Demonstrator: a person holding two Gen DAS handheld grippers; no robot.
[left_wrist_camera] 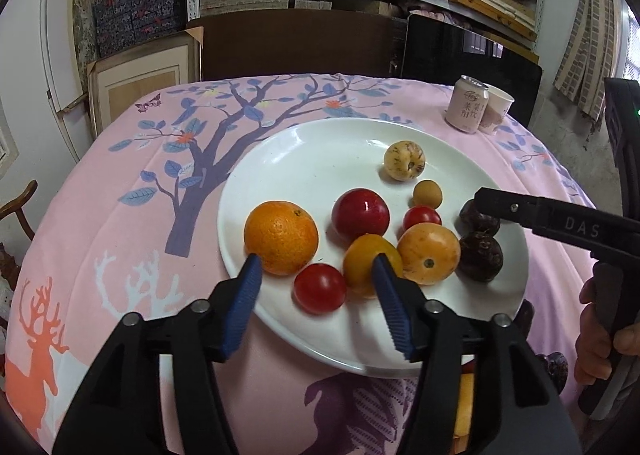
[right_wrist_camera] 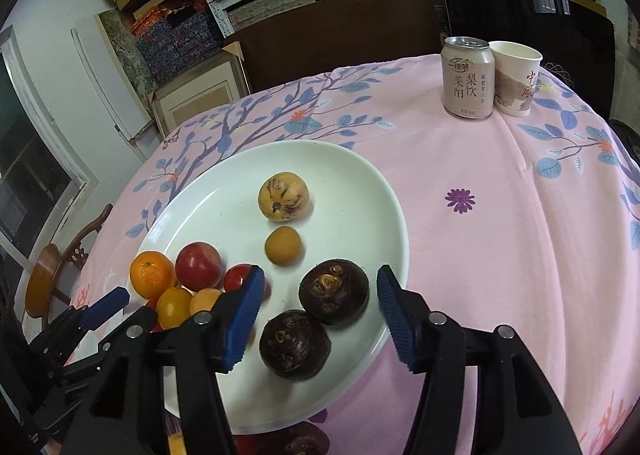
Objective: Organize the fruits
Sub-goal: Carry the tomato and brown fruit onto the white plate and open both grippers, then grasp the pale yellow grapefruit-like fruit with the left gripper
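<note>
A white plate (left_wrist_camera: 304, 151) on the pink tablecloth holds an orange (left_wrist_camera: 281, 237), a red round fruit (left_wrist_camera: 360, 215), two small red tomatoes (left_wrist_camera: 320, 287), two yellow-orange fruits (left_wrist_camera: 429, 253), a pale speckled fruit (left_wrist_camera: 404, 160), a small tan fruit (left_wrist_camera: 427, 193) and two dark purple fruits (right_wrist_camera: 334, 291). My left gripper (left_wrist_camera: 316, 261) is open at the plate's near edge, with a tomato lying free between its fingers. My right gripper (right_wrist_camera: 320, 275) is open over the plate's right side. One dark purple fruit sits between its fingertips, untouched by the pads.
A pink drink can (right_wrist_camera: 468, 79) and a paper cup (right_wrist_camera: 516, 77) stand at the table's far right. More fruit (left_wrist_camera: 464, 407) lies on the cloth below the plate's near rim. A person's hand (left_wrist_camera: 600, 335) grips the right tool. A wooden chair (right_wrist_camera: 48, 279) stands at the left.
</note>
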